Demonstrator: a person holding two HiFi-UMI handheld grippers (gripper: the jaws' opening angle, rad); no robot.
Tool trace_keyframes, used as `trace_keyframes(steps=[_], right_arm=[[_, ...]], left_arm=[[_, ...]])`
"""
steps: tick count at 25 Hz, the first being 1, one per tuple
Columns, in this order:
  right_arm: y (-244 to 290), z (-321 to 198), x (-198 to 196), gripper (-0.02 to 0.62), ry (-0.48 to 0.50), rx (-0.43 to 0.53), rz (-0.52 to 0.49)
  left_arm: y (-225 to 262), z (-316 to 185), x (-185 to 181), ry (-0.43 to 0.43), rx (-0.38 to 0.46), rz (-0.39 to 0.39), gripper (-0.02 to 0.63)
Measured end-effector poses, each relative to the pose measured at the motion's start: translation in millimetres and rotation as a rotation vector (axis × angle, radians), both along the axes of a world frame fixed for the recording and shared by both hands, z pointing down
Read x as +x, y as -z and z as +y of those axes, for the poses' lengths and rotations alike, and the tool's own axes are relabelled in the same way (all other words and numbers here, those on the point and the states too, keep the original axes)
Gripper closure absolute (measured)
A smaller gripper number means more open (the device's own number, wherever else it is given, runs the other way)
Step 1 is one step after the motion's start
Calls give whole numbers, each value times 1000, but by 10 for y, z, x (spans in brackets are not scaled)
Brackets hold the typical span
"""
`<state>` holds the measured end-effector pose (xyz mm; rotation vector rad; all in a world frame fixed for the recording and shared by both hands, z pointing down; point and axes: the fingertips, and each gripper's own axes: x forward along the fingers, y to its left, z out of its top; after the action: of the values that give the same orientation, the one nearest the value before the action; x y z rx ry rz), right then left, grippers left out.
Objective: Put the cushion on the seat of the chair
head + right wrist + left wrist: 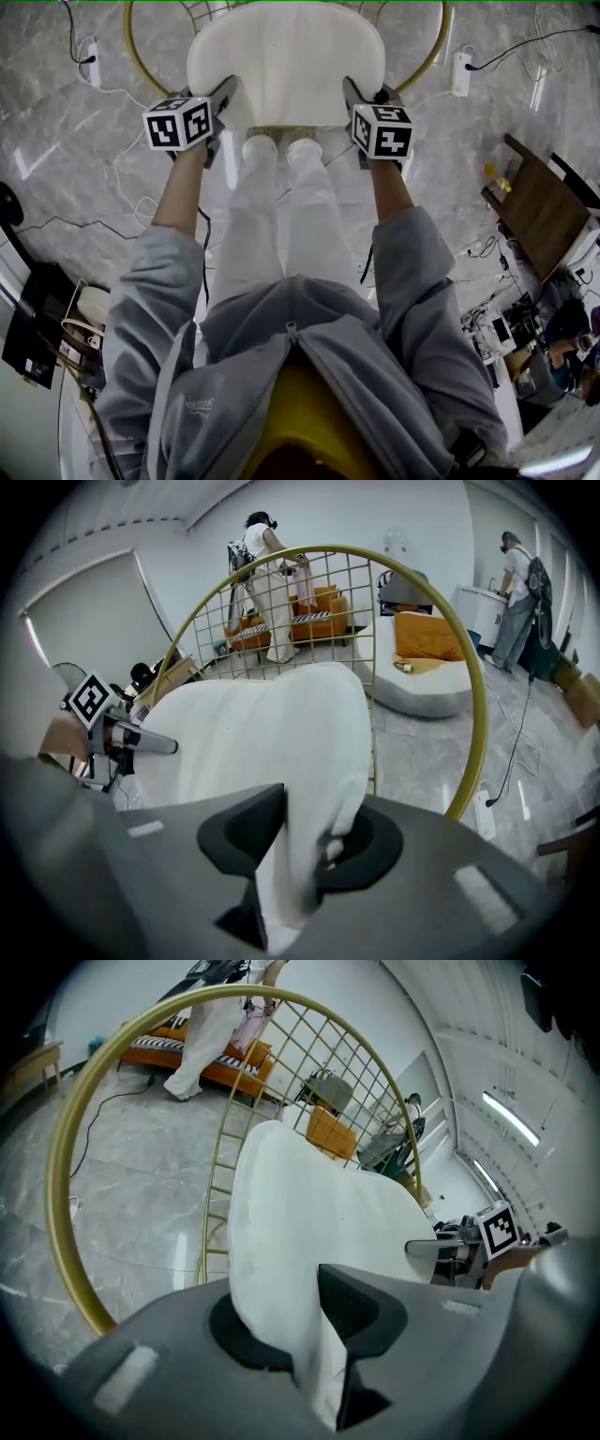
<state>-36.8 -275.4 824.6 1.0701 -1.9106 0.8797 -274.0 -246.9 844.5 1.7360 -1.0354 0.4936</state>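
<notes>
Left claw (314, 1354) and right claw (300, 874) each pinch a near corner of the cushion (286, 61) over the chair (58, 1162) seat; it looks light, soft and floppy, so two-corner holds suit it.

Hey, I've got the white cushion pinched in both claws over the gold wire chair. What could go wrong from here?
1. The left claw and right claw pinch only the near corners of the cushion, so the soft fabric may slip out or sag unevenly.
2. The cushion sits close inside the chair's gold rim. Its far edge might ride up against the rim instead of lying flat on the seat.
</notes>
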Motion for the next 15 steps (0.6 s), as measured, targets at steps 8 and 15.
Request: trace_keyframes(steps=[8, 15], right_arm=[[-211, -120, 111, 433, -18, -24, 67], [-270, -216, 212, 372, -51, -20, 141]], left_arm=[[-294, -52, -43, -59, -64, -114, 407], [-279, -115, -9, -118, -49, -186, 268]])
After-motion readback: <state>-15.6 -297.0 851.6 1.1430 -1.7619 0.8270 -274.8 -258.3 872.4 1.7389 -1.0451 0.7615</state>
